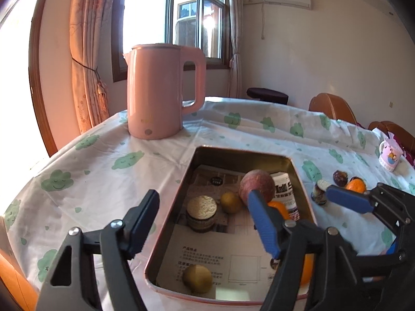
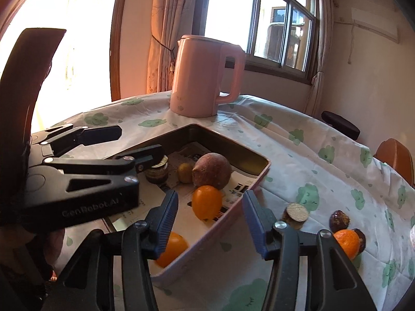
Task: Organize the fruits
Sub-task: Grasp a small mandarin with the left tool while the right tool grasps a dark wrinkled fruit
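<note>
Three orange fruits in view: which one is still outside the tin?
The orange on the tablecloth, beside the dark halved fruits. The other two oranges already lie inside the tin.

Both tools, left tool (image 1: 202, 207) and right tool (image 2: 210, 212), hover side by side, jaws parted, empty.

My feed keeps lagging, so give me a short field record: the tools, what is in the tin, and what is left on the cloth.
left tool: open, nothing between its fingers, over the tin
right tool: open, holding nothing, at the tin's near corner
tin: paper-lined; holds a reddish apple, three oranges, two yellow-green fruits, a foil-topped jar
still on the tablecloth: one orange, two dark fruits, a small jar
other: pink kettle beyond the tin, mug at the far right
</note>
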The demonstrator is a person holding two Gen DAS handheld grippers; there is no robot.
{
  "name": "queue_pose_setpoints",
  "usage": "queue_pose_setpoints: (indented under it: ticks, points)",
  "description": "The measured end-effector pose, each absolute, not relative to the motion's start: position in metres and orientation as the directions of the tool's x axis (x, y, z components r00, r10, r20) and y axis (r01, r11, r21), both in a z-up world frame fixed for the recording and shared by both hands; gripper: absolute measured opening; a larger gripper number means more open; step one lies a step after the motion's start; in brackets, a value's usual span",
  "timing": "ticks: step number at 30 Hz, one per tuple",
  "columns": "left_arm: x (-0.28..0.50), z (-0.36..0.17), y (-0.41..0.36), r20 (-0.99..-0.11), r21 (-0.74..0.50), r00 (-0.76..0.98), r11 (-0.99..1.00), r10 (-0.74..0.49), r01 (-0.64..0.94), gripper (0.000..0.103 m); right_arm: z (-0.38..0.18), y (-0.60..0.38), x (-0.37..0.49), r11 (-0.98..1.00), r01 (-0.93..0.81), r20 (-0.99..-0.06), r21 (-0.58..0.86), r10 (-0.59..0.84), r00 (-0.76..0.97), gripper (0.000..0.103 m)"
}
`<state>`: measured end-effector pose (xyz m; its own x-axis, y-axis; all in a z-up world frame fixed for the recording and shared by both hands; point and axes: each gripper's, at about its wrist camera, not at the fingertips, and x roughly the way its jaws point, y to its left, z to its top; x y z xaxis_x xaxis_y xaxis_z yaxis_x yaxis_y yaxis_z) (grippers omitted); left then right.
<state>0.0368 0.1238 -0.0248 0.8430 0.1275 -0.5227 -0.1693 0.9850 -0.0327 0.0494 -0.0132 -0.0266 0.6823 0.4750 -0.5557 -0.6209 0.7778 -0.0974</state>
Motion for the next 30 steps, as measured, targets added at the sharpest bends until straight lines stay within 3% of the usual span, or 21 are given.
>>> queue_pose_setpoints:
  ticks: [8, 17, 30]
  points:
    - [0.040, -0.007, 0.089, -0.494, -0.032, 0.866, 0.993, 0.084, -0.114, 0.077, 0.001, -0.125, 0.059, 0.917, -0.390, -0.471, -0.084, 0.309, 0.826, 0.068]
    - [0.064, -0.006, 0.000, -0.538, -0.007, 0.841, 0.998, -0.058, 0.065, 0.077, -0.016, -0.212, 0.086, 0.992, -0.125, -0.520, 0.010, 0.112, 0.847, 0.068]
    - [0.118, -0.041, -0.099, -0.667, 0.043, 0.733, 0.975, -0.134, 0.217, 0.077, -0.028, -0.259, 0.089, 0.994, -0.021, -0.530, 0.111, 0.078, 0.844, 0.069]
